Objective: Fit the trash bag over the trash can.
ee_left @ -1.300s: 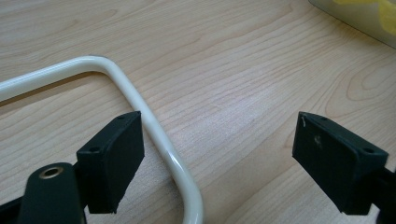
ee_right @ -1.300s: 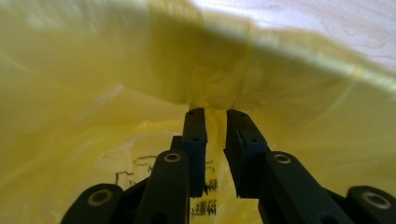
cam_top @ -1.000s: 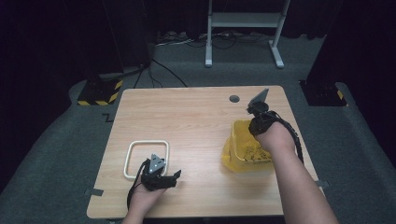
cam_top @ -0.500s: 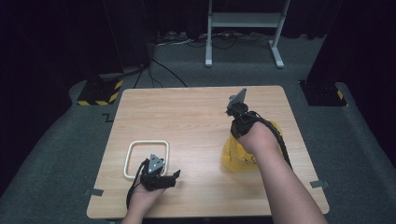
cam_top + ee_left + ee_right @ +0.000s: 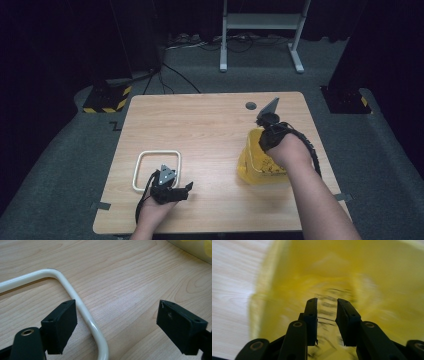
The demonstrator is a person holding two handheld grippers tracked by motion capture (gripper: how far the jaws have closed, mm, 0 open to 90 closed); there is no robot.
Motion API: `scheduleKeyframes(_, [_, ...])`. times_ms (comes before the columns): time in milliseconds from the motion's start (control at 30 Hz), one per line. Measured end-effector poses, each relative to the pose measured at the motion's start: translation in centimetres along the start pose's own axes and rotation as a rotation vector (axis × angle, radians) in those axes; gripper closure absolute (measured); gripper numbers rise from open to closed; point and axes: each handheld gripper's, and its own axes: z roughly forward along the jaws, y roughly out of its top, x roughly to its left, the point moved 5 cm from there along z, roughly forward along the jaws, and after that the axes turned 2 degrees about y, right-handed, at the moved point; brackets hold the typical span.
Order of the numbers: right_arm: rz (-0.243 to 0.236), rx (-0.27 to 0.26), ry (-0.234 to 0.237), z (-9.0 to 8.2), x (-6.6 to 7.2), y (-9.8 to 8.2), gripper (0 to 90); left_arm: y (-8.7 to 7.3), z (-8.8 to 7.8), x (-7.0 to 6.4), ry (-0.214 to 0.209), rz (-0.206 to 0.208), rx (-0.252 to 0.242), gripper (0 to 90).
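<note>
Yellow bin (image 5: 367,272) blurred | right tongs (image 5: 327,312) narrowly apart, contents unclear | left tongs (image 5: 116,322) wide apart

The table (image 5: 200,130) is pale wood with a smooth, matt grain. The cream frame (image 5: 82,312) lying on it looks like glossy coated tube, catching a bright highlight. The yellow bin (image 5: 255,167) looks like smooth, slightly see-through plastic. The gripper pads (image 5: 61,326) are matt black, rubbery-looking. The floor (image 5: 65,165) is grey, rough carpet.

A white metal stand (image 5: 260,30) and black cables (image 5: 175,75) sit beyond the wooden table (image 5: 200,125).
</note>
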Motion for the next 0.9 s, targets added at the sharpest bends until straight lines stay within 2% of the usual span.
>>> scheduleKeyframes(133, [0.066,0.014,-0.048,-1.3,-2.5,-1.0,68.0,0.0,0.0,0.0,0.001,0.003,0.0,16.8])
scheduleKeyframes(300, [0.122,0.04,-0.1,-0.6,-4.4,-2.1,71.5,0.0,-0.1,0.0,0.001,0.005,-0.002,16.8])
scheduleKeyframes(433, [0.122,0.067,-0.141,1.0,-4.9,-2.8,74.0,0.0,0.0,-0.1,0.0,0.003,-0.001,16.8])
scheduleKeyframes(567, [0.105,0.117,-0.16,3.1,-4.7,-3.4,74.8,0.0,0.0,-0.1,-0.001,0.001,-0.001,16.8])
scheduleKeyframes(667, [0.086,0.153,-0.193,4.4,-4.4,-3.8,74.7,0.0,0.0,0.0,0.001,0.005,-0.002,16.8])
scheduleKeyframes(733, [0.08,0.161,-0.19,4.8,-4.3,-3.9,73.3,0.0,0.0,0.0,-0.001,0.003,-0.002,16.8])
scheduleKeyframes(800, [0.079,0.152,-0.159,4.6,-4.0,-3.8,71.3,0.0,0.0,0.0,-0.004,-0.002,0.001,16.8])
scheduleKeyframes(900, [0.087,0.105,-0.105,3.1,-3.6,-3.3,68.8,0.0,0.0,-0.1,-0.003,0.003,0.001,16.7])
